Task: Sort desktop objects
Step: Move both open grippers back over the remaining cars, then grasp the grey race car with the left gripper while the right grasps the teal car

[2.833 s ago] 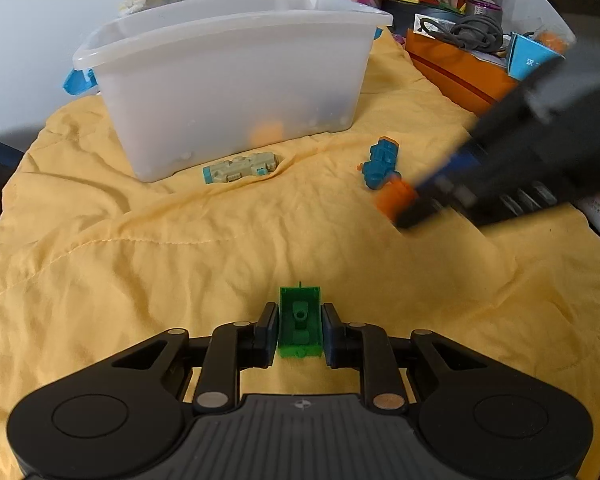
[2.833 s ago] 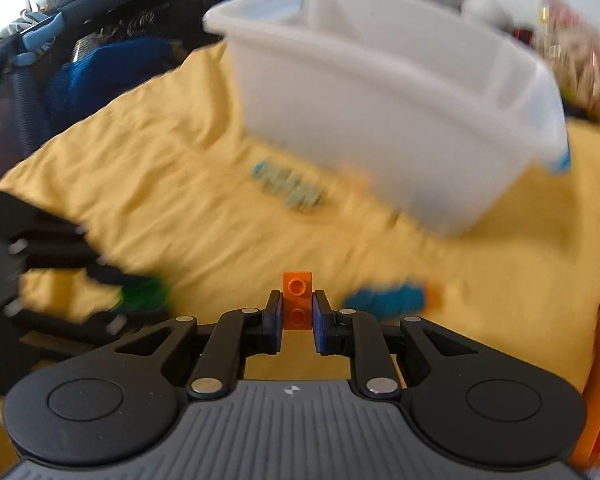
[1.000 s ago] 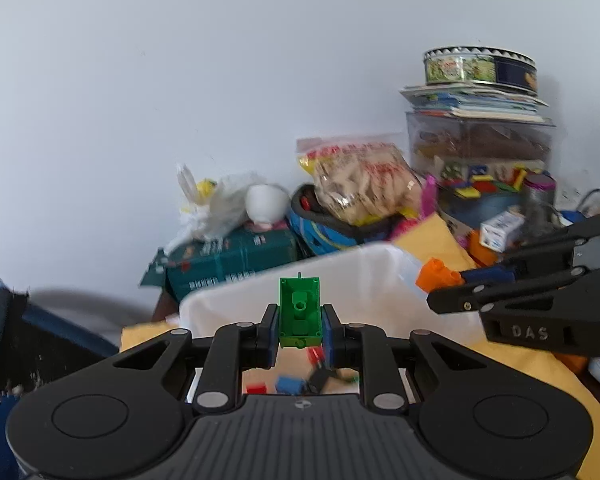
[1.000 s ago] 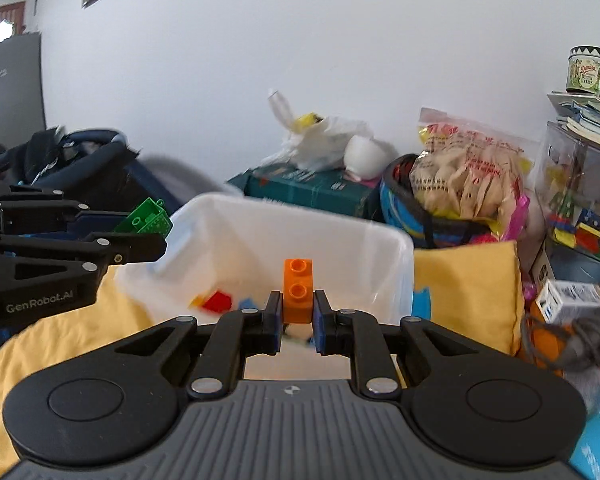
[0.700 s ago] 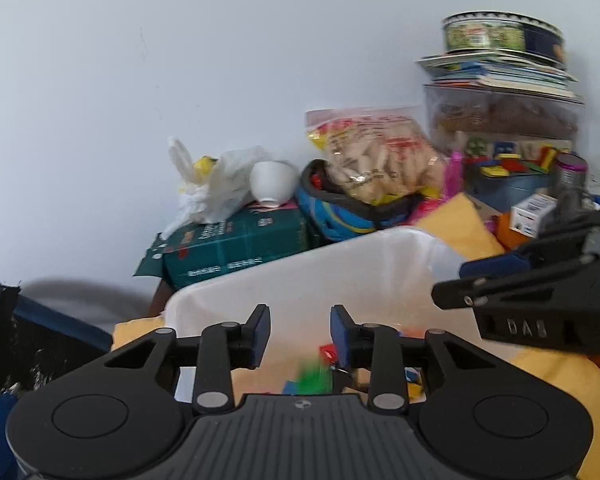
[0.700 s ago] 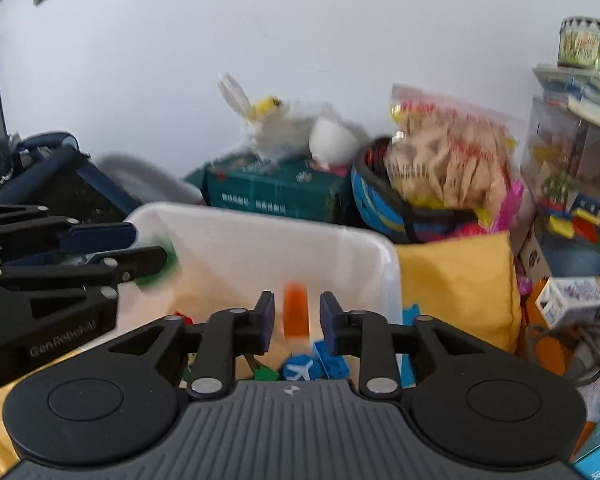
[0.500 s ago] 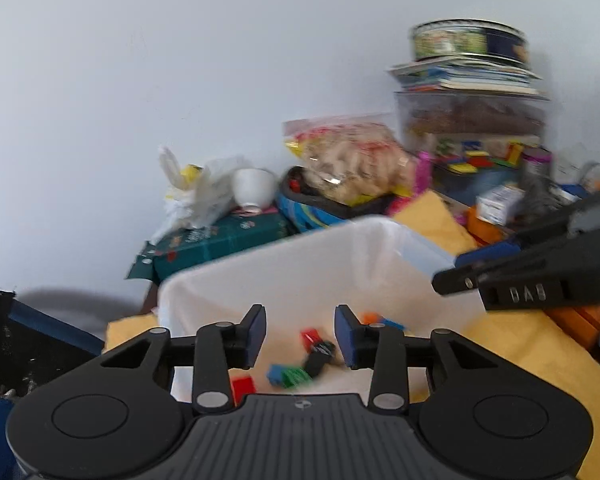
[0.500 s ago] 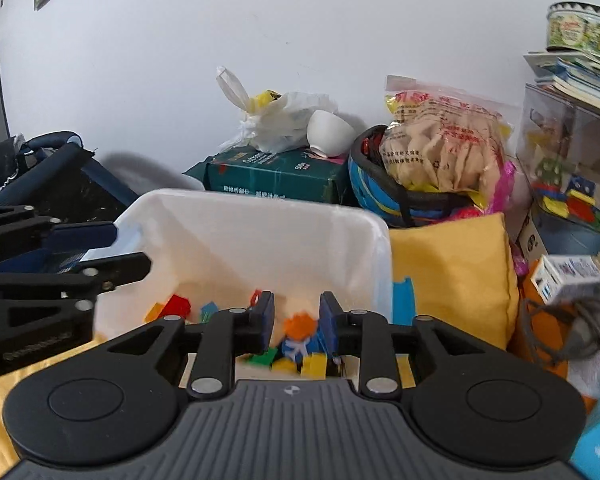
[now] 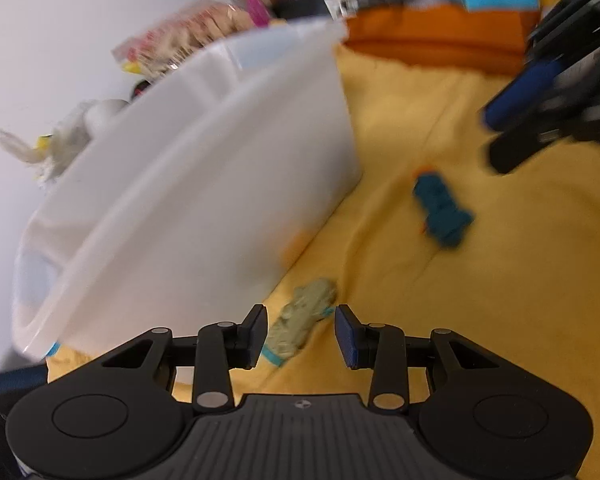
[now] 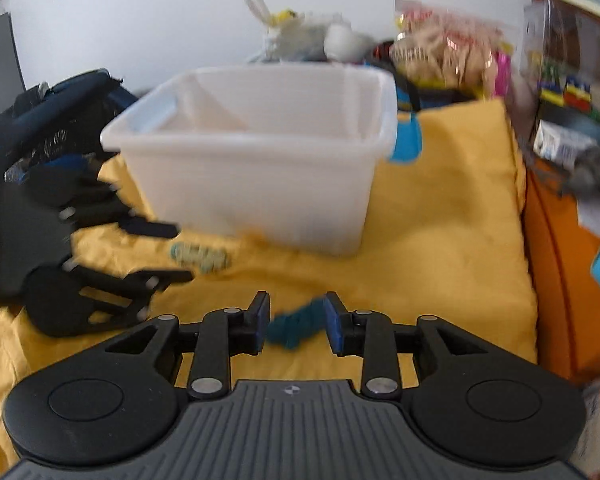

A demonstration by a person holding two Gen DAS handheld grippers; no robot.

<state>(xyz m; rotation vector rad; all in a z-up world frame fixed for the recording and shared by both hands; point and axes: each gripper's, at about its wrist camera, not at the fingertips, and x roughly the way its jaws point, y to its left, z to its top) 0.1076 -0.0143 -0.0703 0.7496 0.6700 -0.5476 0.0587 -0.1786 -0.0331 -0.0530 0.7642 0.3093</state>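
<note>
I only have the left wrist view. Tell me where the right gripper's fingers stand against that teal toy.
Observer: The teal toy lies on the yellow cloth between the fingers of the right gripper. Its jaws are opening, and blur hides any contact.
Operator: Now report what stands left of the white bin.
Observer: Beside the white bin sits a dark blue bag, behind the left gripper.
</note>
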